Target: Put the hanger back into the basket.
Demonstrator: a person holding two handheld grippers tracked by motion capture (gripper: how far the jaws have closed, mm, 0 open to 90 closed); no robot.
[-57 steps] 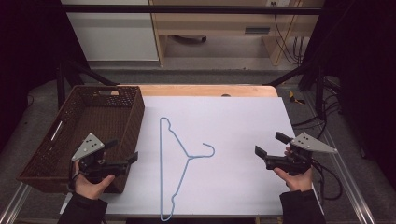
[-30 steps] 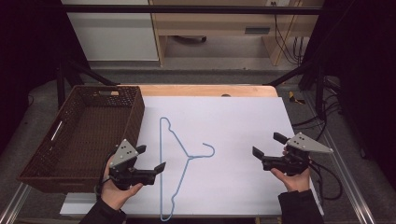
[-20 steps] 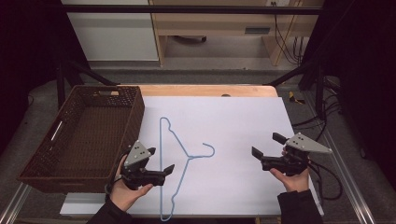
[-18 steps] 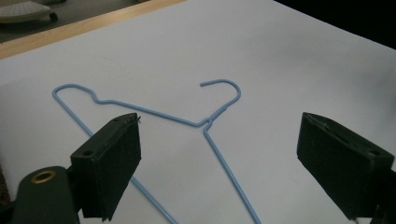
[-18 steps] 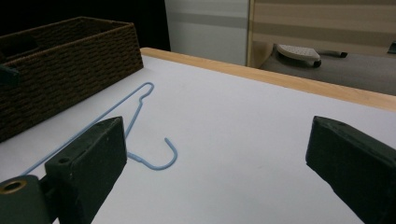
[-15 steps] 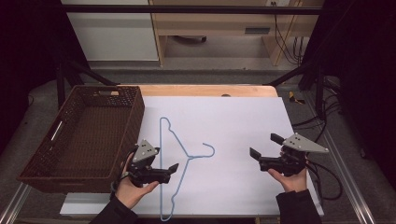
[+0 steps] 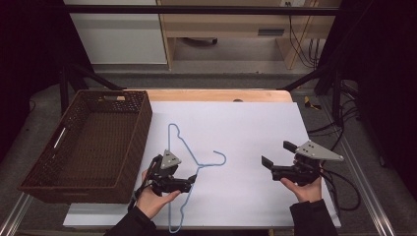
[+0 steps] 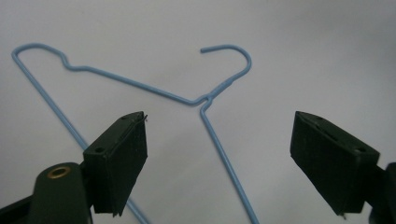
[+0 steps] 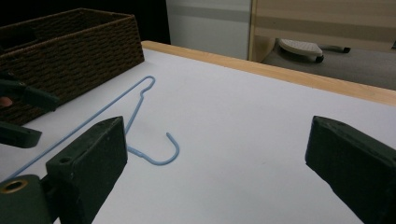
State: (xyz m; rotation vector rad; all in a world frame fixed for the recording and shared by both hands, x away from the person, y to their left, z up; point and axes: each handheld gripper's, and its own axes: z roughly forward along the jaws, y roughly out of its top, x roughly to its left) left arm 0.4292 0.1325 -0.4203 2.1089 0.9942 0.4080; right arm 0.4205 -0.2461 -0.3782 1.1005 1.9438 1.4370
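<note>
The hanger [image 7: 189, 169] is laid flat on the white table [image 7: 246, 137], just right of the basket [image 7: 86, 142], hook pointed away from it. The left gripper [image 7: 189, 183] is parked right over the wire below the neck, jaws spread and just been closing, wire between them but not pinched yet. Pretty thin wire, so it could easily get skated sideways or slipped past the pads if they're shut too high. The right gripper [image 7: 275, 164] is held well off, jaws apart, nothing in them.
</note>
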